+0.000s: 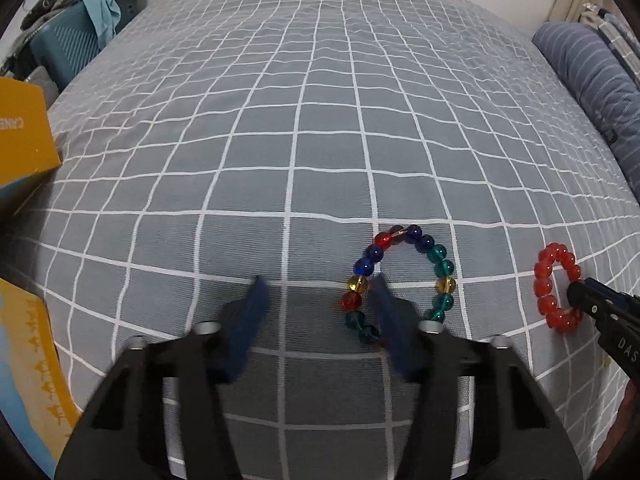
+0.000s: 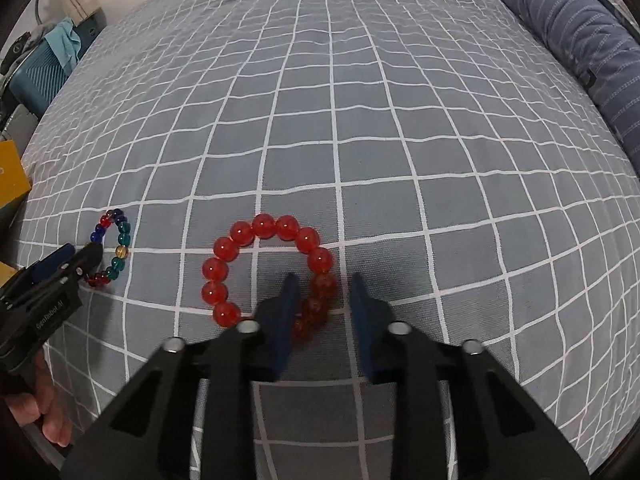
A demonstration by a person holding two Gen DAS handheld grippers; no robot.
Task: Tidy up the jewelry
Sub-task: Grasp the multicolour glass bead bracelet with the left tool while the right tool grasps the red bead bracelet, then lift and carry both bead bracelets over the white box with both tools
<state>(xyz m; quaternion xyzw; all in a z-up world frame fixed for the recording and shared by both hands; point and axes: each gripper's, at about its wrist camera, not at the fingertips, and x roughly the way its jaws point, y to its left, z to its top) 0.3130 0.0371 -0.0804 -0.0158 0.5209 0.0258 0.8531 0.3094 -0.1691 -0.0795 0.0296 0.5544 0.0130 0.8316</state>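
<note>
Right wrist view: both hand-held grippers, right [image 2: 323, 300] and left [image 1: 318, 300], stood spread, straddling the red bracelet [image 2: 267, 272] and multicolored bracelet [image 1: 400, 280] on the bed [image 2: 360, 120]; closing likely came next.

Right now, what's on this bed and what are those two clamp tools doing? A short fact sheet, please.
surface: grey bedsheet with white grid lines
jewelry 1: multicoloured glass-bead bracelet, lying flat
jewelry 2: red round-bead bracelet, lying flat
left gripper: jaws open, one finger inside the multicoloured loop
right gripper: jaws open, straddling the red bracelet's near side
at the left edge: yellow cardboard box
</note>
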